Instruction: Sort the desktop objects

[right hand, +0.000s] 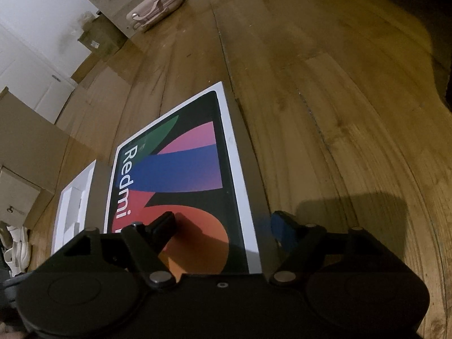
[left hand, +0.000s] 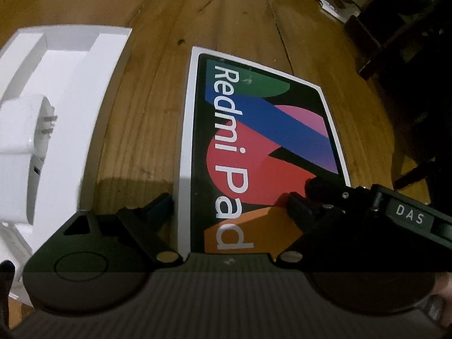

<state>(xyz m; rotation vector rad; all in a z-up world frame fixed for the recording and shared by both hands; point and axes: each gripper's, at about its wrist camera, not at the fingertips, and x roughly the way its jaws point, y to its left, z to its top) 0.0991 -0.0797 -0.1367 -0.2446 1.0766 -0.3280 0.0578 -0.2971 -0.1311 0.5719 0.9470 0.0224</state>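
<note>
On wooden floor, Redmi Pad box between both spread grippers

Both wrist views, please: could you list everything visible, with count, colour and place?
Redmi Pad box: one, white with multicoloured lid, flat on the floor between both grippers.
White tray insert: one, white, left of the box.
White charger: one, in the insert.
Wooden floor: brown planks.
Suitcase: one, beige, far back.
Cardboard boxes: several, brown, by the wall.
Left gripper: black, open, straddling the box's left edge.
Right gripper: black, open, straddling its right edge.
</note>
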